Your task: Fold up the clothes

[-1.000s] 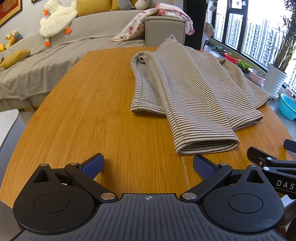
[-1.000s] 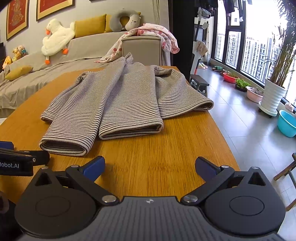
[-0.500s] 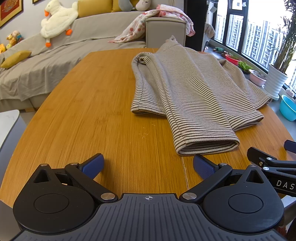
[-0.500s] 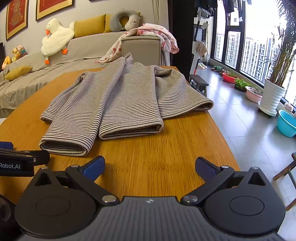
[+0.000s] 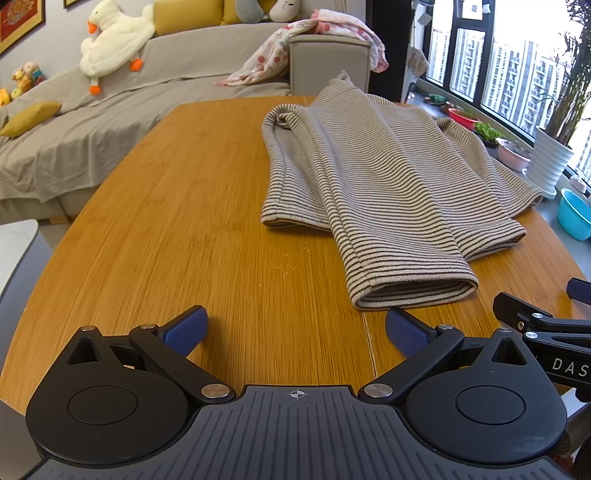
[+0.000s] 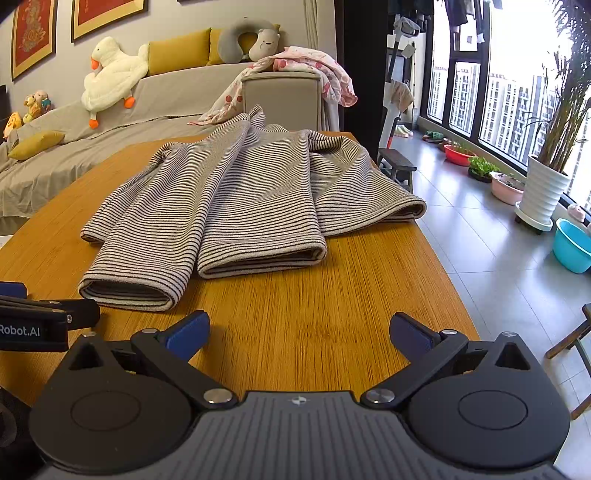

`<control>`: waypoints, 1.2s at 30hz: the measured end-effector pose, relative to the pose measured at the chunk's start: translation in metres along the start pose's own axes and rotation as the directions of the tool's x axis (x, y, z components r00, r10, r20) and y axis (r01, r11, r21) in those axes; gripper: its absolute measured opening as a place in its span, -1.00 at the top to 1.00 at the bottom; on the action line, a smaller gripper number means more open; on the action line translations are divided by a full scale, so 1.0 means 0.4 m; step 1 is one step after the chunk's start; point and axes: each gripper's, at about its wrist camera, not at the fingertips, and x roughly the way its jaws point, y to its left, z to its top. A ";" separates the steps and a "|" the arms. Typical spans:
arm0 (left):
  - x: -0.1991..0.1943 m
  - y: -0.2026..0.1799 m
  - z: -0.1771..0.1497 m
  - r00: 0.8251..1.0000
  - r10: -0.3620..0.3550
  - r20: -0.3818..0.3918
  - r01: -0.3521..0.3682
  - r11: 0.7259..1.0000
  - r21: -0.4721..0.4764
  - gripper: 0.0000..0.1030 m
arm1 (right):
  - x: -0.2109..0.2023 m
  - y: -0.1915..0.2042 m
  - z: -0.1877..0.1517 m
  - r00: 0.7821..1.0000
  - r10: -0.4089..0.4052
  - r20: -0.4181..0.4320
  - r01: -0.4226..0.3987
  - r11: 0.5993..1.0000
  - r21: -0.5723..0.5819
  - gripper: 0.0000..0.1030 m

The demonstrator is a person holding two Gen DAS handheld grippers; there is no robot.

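The striped top (image 6: 236, 206) lies flat on the worktop (image 6: 332, 306), both sleeves folded in lengthwise; the crosswise fold appears to remain. The left hand-held gripper (image 5: 295, 328) and right hand-held gripper (image 6: 299, 328) hover near its cuffs, jaws apart, empty.

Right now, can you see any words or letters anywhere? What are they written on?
"DAS", cut off by the picture's edge: on the right hand-held gripper, seen from the left camera.
"Robot.AI", its start cut off: on the left hand-held gripper, seen from the right camera.
The red framed pictures on the wall carry gold marks too blurred to read.
The striped garment shows no words.
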 end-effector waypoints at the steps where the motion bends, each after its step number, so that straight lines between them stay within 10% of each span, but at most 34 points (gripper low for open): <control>1: 0.000 0.001 0.000 1.000 -0.002 0.000 0.002 1.000 0.003 -1.00 | 0.000 0.000 0.000 1.000 0.001 0.000 -0.001 1.000 -0.001 -1.00; 11: -0.012 0.094 0.102 0.971 -0.234 0.050 0.238 0.965 -0.112 -1.00 | -0.003 -0.080 0.060 0.984 0.176 0.008 -0.176 0.980 0.090 -1.00; 16: 0.027 0.097 0.227 0.935 -0.336 0.115 0.345 0.936 -0.069 -1.00 | -0.009 -0.111 0.194 0.957 0.154 0.245 -0.182 0.979 0.094 -1.00; 20: 0.125 0.082 0.306 0.877 -0.464 0.122 0.473 0.879 -0.058 -1.00 | 0.057 -0.114 0.288 0.889 0.148 0.433 -0.216 0.970 0.114 -1.00; 27: 0.347 0.097 0.408 0.885 -0.463 0.040 0.462 0.867 -0.187 -1.00 | 0.306 -0.140 0.429 0.869 0.168 0.466 -0.313 0.916 0.253 -1.00; 31: 0.373 0.116 0.400 0.866 -0.499 0.012 0.493 0.852 -0.175 -1.00 | 0.396 -0.120 0.424 0.881 0.209 0.424 -0.331 0.914 0.237 -1.00; 36: 0.360 0.138 0.378 0.822 -0.568 -0.039 0.560 0.819 -0.120 -1.00 | 0.374 -0.122 0.377 0.829 0.400 0.390 -0.518 0.812 0.270 -1.00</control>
